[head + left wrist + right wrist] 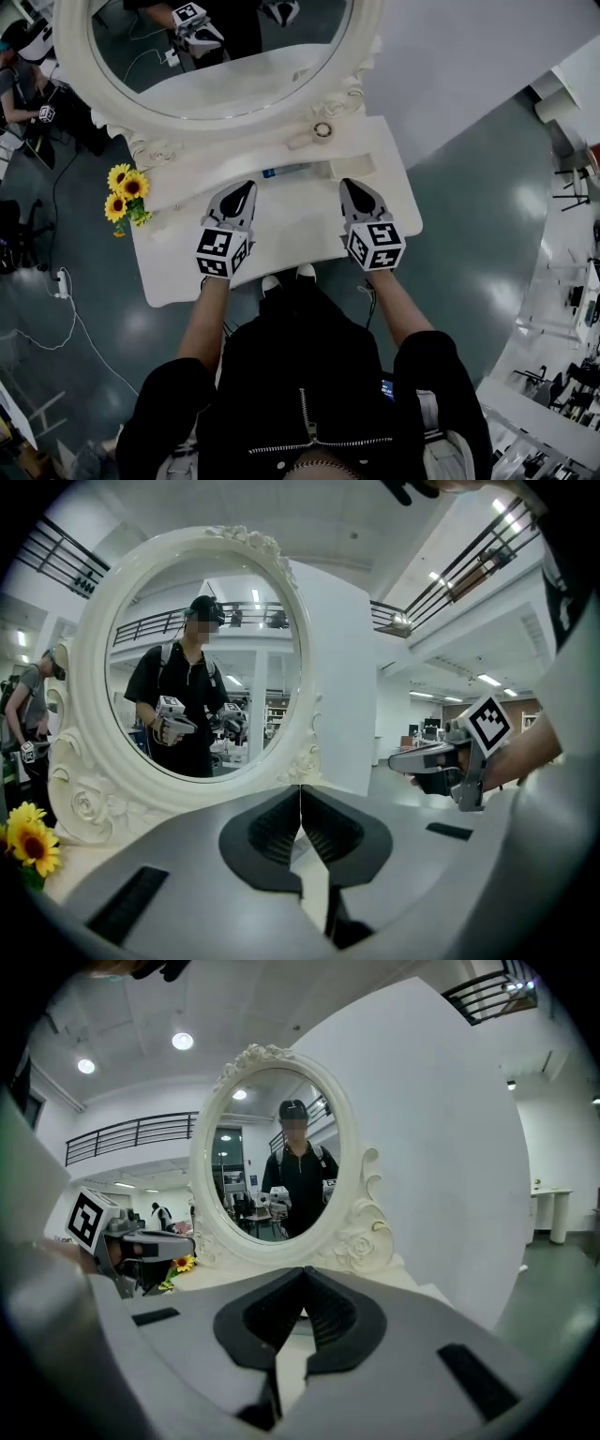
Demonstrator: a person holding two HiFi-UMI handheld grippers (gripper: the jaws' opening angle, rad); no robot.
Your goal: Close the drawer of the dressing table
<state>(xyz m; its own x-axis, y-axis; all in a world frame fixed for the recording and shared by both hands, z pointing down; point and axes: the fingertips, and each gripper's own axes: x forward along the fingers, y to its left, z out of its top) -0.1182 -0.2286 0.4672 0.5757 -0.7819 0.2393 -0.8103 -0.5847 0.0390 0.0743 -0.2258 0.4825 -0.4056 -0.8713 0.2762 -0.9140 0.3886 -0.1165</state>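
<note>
The dressing table [291, 230] stood directly in front of the person [309, 394], white, with an oval mirror [216, 56] at its back. The left gripper [246, 187] and right gripper [352, 186] were both over the tabletop, side by side and well apart, each pointing toward the mirror. Left gripper: jaws together at the tips, nothing between them. Right gripper: jaws likewise together, nothing held. Neither was seen touching the table. Sunflowers [125, 192] stood at the table's left end. A narrow recess holding a blue item [281, 172] showed on the raised tier below the mirror. Whether that was the drawer could not be told, and no drawer front was visible in any view.
</note>
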